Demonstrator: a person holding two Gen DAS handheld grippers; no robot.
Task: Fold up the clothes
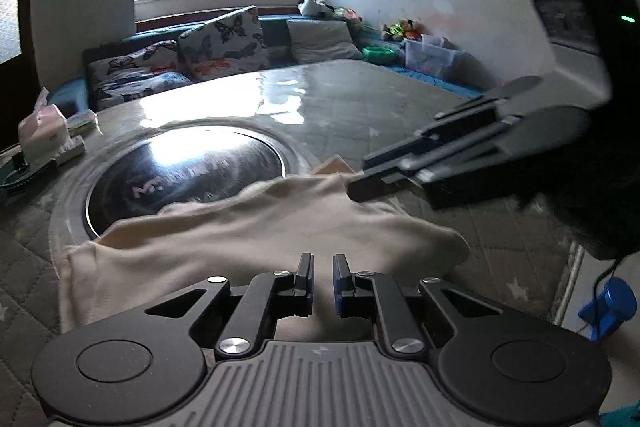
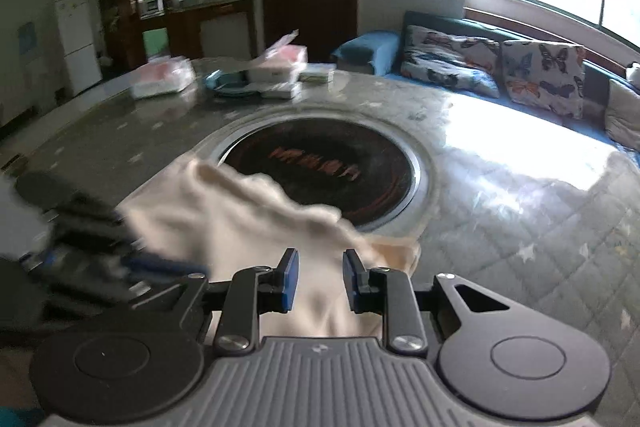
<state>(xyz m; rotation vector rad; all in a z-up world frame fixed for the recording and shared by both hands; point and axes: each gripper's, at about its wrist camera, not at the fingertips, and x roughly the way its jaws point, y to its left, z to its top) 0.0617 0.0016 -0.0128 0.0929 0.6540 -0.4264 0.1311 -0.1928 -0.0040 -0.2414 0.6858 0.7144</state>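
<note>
A cream garment (image 1: pixel 248 239) lies bunched on the table, partly over the round black cooktop (image 1: pixel 188 171). My left gripper (image 1: pixel 322 267) is just above its near edge with the jaws a small gap apart and nothing between them. My right gripper (image 1: pixel 360 187) reaches in from the right, blurred, its fingertips at the garment's far corner. In the right wrist view the right gripper (image 2: pixel 320 267) is open over the garment (image 2: pixel 256 223), with cloth under and between the fingers. The left gripper (image 2: pixel 132 263) shows blurred at the left, at the cloth's edge.
The table (image 1: pixel 320 99) has a quilted cover under glossy plastic. Tissue packs (image 2: pixel 164 77), boxes (image 2: pixel 280 67) and a dish (image 2: pixel 228 85) stand at its far side. A sofa with butterfly cushions (image 2: pixel 540 79) runs under the window. A blue clip (image 1: pixel 608 307) hangs at the table's right edge.
</note>
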